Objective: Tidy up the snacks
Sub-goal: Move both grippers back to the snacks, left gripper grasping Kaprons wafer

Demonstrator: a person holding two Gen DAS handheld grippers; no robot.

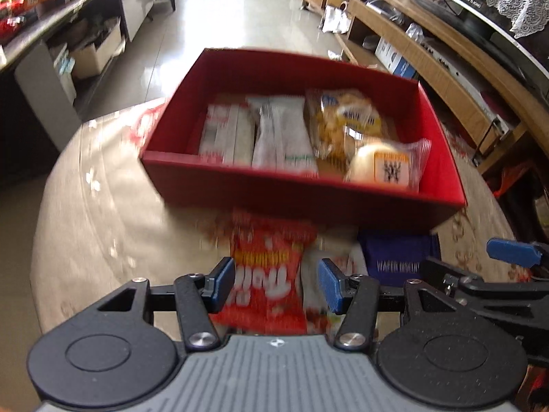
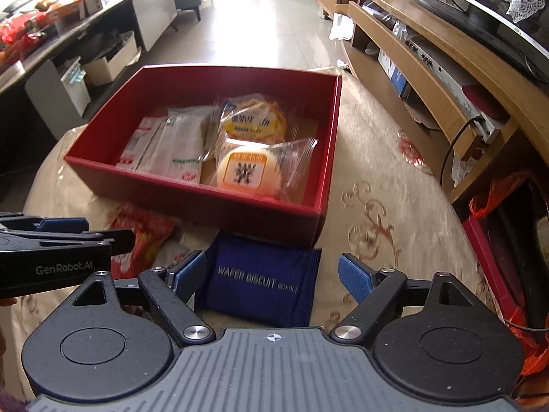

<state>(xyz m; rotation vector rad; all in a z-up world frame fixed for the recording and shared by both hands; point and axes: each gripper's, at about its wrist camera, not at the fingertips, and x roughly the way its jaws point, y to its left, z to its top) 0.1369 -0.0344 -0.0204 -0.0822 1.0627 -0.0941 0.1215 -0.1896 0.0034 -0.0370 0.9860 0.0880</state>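
A red box [image 1: 302,199] [image 2: 192,202] stands on the cloth-covered table and holds white sachets [image 1: 274,137] [image 2: 178,144], a yellow bun pack [image 1: 346,120] [image 2: 254,120] and a round orange-labelled cake [image 1: 384,168] [image 2: 243,171]. In front of the box lie a red snack bag [image 1: 267,274] [image 2: 144,237] and a blue wafer biscuit pack [image 1: 394,257] [image 2: 257,281]. My left gripper [image 1: 276,285] is open, its fingers either side of the red bag. My right gripper [image 2: 271,274] is open, its fingers either side of the blue pack.
The table carries a beige floral cloth [image 2: 377,213]. A wooden TV shelf [image 2: 429,68] runs along the right. A grey counter with boxes [image 2: 68,34] stands at the left. An orange bag [image 2: 497,199] lies at the right edge. The right gripper shows in the left wrist view [image 1: 514,254].
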